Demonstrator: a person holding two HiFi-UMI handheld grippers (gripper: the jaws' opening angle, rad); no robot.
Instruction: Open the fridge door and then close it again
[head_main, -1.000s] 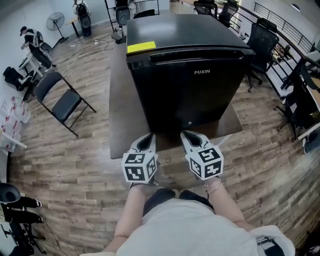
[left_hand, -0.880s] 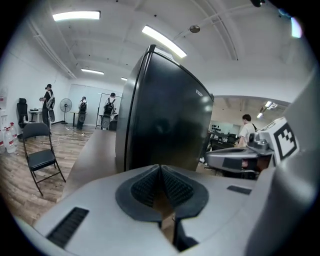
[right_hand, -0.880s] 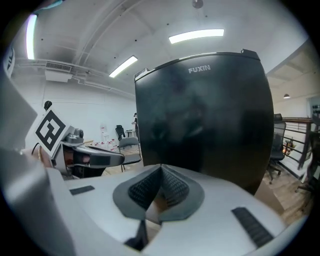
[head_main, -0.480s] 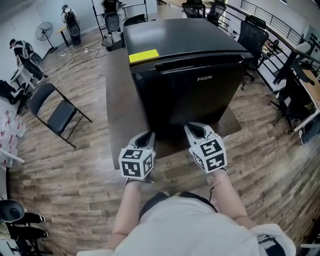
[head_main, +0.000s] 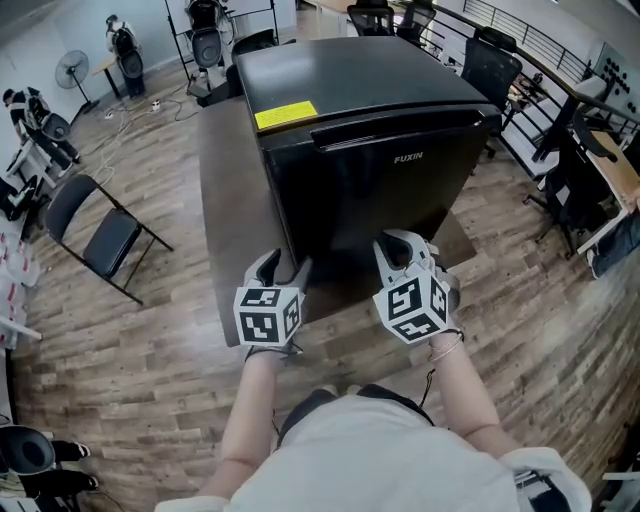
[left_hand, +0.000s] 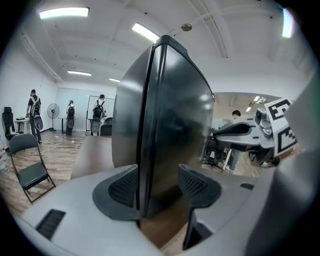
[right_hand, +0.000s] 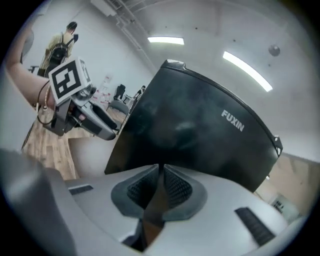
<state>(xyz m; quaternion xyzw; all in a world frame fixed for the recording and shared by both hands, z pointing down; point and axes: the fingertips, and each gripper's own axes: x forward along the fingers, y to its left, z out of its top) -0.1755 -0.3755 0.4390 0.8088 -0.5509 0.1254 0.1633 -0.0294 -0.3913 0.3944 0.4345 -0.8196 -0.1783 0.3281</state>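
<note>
Plainly the largest thing is the black fridge (head_main: 370, 190), standing shut on a low brown platform (head_main: 225, 220) over the wood floor (head_main: 150, 360). It looks heavy and stiff enough to stay put under a pull. Its door (head_main: 390, 210) is glossy, probably slippery on the flat and held by a seal, so I judge the recessed lip (head_main: 395, 122) along the door's top edge the place to hook. Which side hinges I cannot tell.

Left of the fridge a folding chair (head_main: 95, 235) stands well apart, and office chairs (head_main: 490, 70) crowd behind it and to its right. In front of the door, the platform's bare strip and the floor leave room for the swing.

The left gripper (head_main: 283, 268), near the fridge's lower left front corner, has just been opening. Its jaws stand wide, the corner edge lined up between them but unpressed. The right gripper (head_main: 398, 248), before the door's lower right, has just begun to part — jaws all but together, nothing between.
</note>
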